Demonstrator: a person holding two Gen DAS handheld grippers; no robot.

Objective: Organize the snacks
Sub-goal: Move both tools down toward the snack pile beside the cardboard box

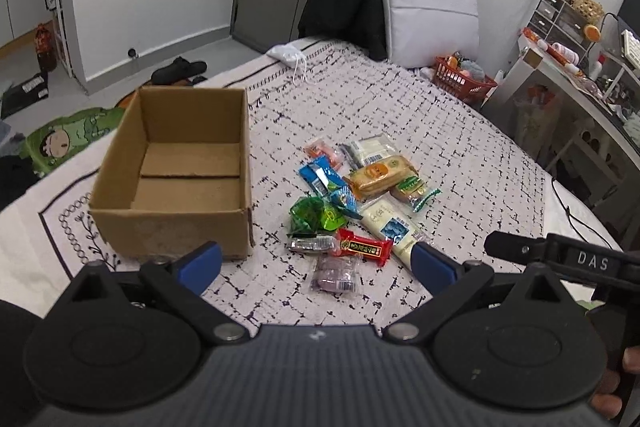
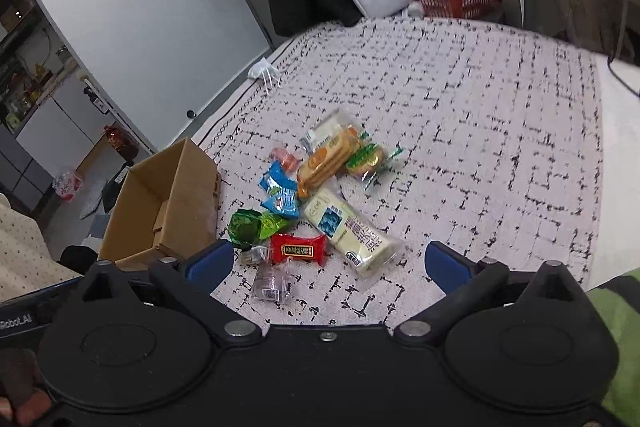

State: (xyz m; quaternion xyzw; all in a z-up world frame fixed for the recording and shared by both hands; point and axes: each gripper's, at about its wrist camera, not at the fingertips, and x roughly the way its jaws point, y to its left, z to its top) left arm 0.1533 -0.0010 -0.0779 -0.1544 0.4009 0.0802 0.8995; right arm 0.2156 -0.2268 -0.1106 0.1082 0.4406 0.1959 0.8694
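Cardboard box [image 1: 172, 171] sits on bed [image 1: 440, 131]; snack pile [image 1: 360, 199] lies just right of it; basket [image 1: 464, 77] behind, off the bed.

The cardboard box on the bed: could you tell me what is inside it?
The cardboard box shows only its bare floor flaps; no snacks inside. Its near wall hides the closest strip of floor.

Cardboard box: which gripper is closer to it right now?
Left. The left gripper hovers open just before the cardboard box, one finger at its near corner. The right gripper, also open, sits farther right, facing the snack pile.
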